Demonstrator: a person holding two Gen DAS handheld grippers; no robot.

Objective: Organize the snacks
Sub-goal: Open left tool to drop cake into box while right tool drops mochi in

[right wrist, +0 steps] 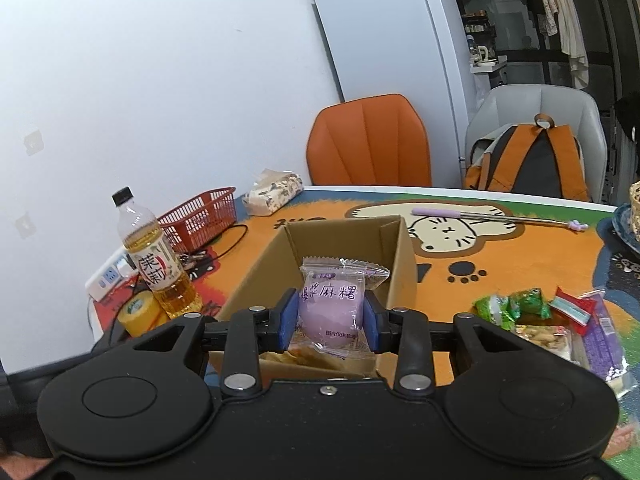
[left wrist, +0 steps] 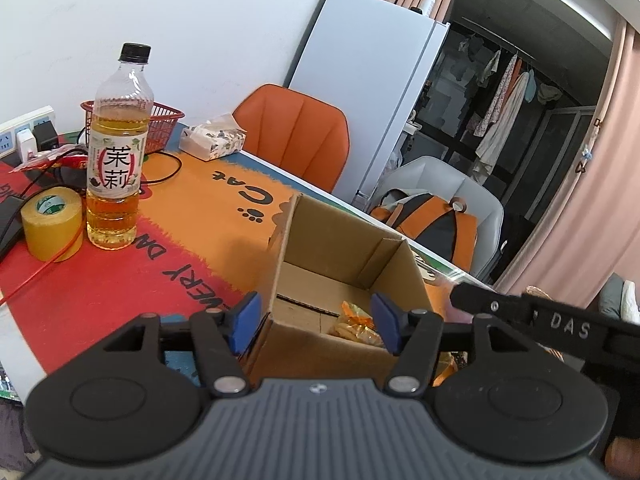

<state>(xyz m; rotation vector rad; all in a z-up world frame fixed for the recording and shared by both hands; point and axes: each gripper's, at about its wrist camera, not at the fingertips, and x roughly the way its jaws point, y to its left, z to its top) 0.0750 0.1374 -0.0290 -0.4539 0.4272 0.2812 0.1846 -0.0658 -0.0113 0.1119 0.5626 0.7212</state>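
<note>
My right gripper is shut on a purple mochi packet and holds it above the near end of an open cardboard box. A yellow snack bag lies in the box under it. In the left wrist view my left gripper is open and empty, straddling the near left corner of the box, with the yellow snack bag between its pads. The right gripper's black finger reaches in from the right. A pile of loose snack packets lies right of the box.
A tea bottle, a yellow tape roll, a red basket, a tissue pack and a power strip with cables stand at the table's left. An orange chair and a grey chair with a backpack stand behind. A purple-handled rod lies on the mat.
</note>
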